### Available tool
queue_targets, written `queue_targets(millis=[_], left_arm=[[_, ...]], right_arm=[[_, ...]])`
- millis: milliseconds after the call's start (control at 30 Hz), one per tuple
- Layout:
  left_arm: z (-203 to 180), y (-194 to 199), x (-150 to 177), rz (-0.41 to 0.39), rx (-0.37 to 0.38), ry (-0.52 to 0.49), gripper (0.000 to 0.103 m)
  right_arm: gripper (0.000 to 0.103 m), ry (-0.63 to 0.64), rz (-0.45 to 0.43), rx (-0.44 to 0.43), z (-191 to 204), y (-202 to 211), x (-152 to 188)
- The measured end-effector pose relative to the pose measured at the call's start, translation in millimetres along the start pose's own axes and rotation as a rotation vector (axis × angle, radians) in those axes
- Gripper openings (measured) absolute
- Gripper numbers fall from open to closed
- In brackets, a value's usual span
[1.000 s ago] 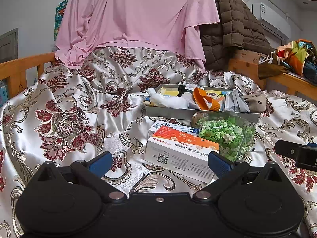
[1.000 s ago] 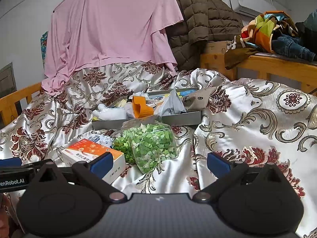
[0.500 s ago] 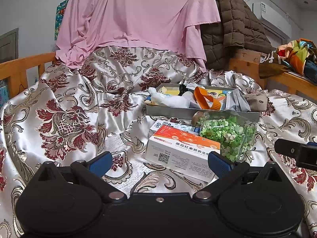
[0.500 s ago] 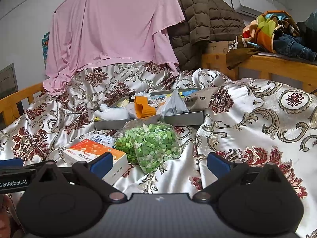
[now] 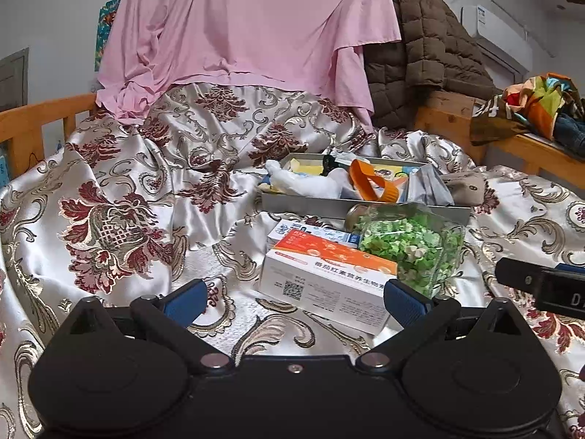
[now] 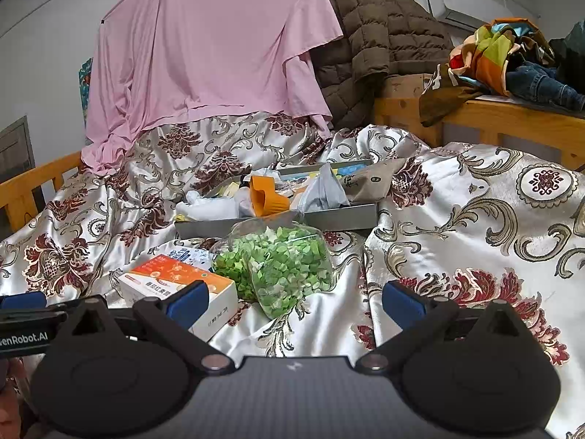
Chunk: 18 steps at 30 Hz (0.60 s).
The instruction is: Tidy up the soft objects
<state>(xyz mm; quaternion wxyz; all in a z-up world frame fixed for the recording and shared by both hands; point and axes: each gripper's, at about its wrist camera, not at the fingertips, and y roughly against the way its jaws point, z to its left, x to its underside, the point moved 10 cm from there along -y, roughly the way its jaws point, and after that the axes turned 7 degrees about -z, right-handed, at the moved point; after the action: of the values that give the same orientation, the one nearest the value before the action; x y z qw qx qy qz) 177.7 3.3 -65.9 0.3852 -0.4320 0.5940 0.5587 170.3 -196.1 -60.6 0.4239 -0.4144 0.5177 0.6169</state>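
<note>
Spreading across the whole bed, a patterned satin cover (image 6: 475, 219) carries everything. Far side: grey tray (image 6: 329, 219) crammed with soft bits. Just in front of it, the bag of green pieces (image 6: 278, 267) lies dead ahead of the right gripper (image 6: 292, 301), fingers wide apart, empty. Touching the bag's left side, an orange-topped box (image 5: 325, 278), long axis running left-right, sits ahead of the left gripper (image 5: 292, 301), likewise spread and empty. Right looks nearer the bag.

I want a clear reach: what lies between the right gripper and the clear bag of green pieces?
Only bare floral satin bedspread lies between right gripper and clear bag of green pieces, per the right wrist view.
</note>
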Motion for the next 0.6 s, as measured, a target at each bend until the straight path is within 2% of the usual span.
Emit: queue_targets(millis=[267,600], left_arm=[[-3.7,-3.0,4.4,0.048,0.011,0.018,0.102],[-9.3,-1.8,4.9,0.039,0.020,-0.023,0.102]], right_arm=[[0.103,0.001,0.012,-0.001,1.9,-1.5,3.4],[0.103,0.005,0.016,-0.009,3.8,-1.5,3.5]])
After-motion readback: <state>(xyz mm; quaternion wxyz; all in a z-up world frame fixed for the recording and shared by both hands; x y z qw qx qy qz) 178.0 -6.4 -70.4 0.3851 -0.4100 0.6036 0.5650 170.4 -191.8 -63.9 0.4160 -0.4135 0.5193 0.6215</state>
